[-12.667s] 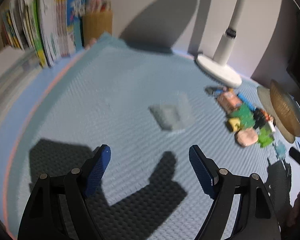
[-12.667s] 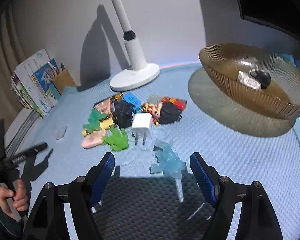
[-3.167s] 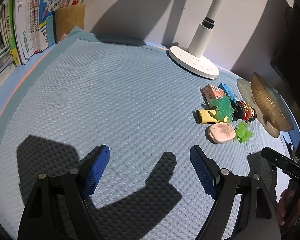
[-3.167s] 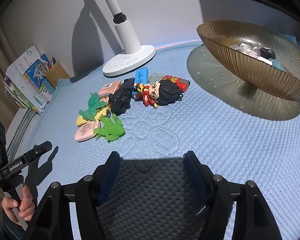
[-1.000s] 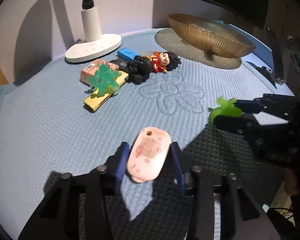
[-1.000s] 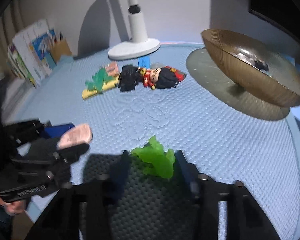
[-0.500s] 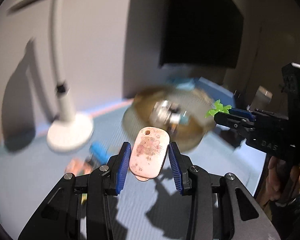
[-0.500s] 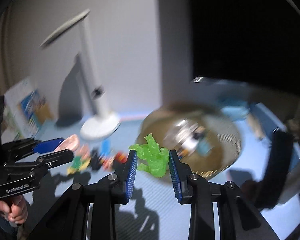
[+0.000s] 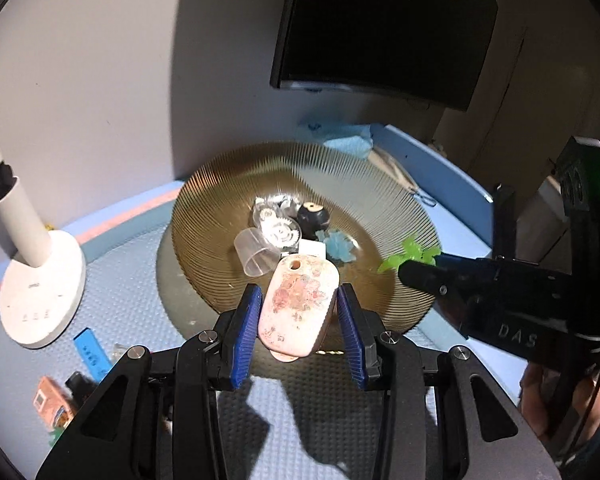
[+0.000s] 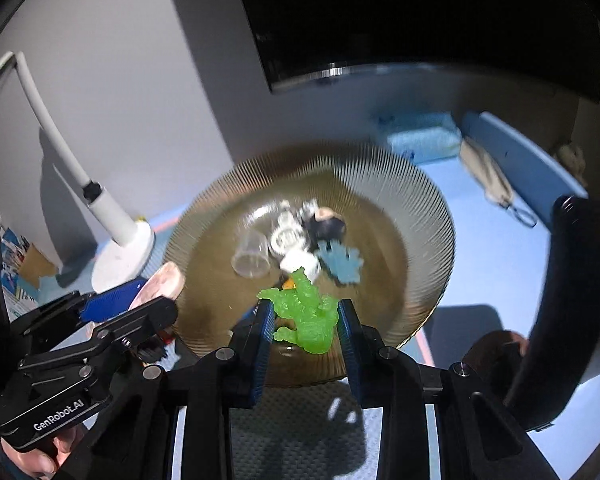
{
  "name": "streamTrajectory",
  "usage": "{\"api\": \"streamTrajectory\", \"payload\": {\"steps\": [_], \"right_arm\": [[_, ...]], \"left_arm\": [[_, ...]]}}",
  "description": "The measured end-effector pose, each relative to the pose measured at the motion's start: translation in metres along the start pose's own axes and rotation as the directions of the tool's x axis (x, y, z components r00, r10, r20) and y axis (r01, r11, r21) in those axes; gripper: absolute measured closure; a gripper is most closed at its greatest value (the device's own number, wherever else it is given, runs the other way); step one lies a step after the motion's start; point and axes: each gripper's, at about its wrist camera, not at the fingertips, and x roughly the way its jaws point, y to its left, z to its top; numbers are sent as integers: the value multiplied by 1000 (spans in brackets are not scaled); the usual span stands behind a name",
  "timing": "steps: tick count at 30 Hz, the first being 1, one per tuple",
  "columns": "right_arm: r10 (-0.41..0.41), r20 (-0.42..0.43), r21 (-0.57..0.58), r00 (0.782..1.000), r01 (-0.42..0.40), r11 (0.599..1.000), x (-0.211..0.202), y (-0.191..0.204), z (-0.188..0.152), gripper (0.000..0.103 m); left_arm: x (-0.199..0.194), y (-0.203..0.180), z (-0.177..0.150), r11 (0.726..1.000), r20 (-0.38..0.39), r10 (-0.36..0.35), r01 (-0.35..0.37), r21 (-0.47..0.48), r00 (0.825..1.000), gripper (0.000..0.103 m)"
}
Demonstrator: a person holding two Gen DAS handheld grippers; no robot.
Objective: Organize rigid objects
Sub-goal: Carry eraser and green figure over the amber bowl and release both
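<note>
1. While it hangs above the ribbed amber bowl (image 9: 380, 200), the left gripper (image 9: 298, 320) clamps a pink oval case (image 9: 296, 304).
2. The right gripper (image 10: 304, 320) pinches a green toy figure (image 10: 306, 314) (translucent) over the same bowl.

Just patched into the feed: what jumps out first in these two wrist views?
The ribbed amber bowl fills the middle of both views, with small clear, black and pale blue pieces heaped at its centre. Over its near rim the left tongs clamp a pink oval tag, and the right tongs clamp a bright green figure. A white lamp base sits left of the bowl.
</note>
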Motion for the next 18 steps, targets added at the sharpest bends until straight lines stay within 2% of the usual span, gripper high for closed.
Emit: {"api": "streamTrajectory", "payload": {"steps": [6,7,8,9,11,14,18], "right_arm": [[-6,-26,13,1000,7,1000,10,-8,2,72],[-2,-30,16,1000,3,1000,10,-8,2,71],[-6,-32,25,999,6,1000,11,-9,3,64],[-17,-23,40,1000,18,999,8,-12,4,54],[-41,41,81,998,38,996,-9,-19,4,47],[-38,127,116,991,24,993,-38,-25,0,44],[34,142,80,989,-46,996,-55,-5,-9,42]], "left_arm": [[11,-1,3,1000,-12,10,-10,-8,1000,64],[10,0,4,1000,-12,12,-12,-12,1000,51],[7,4,5,1000,-9,22,-22,-22,1000,39],[-1,7,5,999,9,30,-29,-31,1000,35],[-28,17,1,998,79,37,-33,-51,996,33],[-71,37,-10,994,143,78,-66,-88,987,29],[-121,69,-39,976,185,158,-125,-178,970,25]]}}
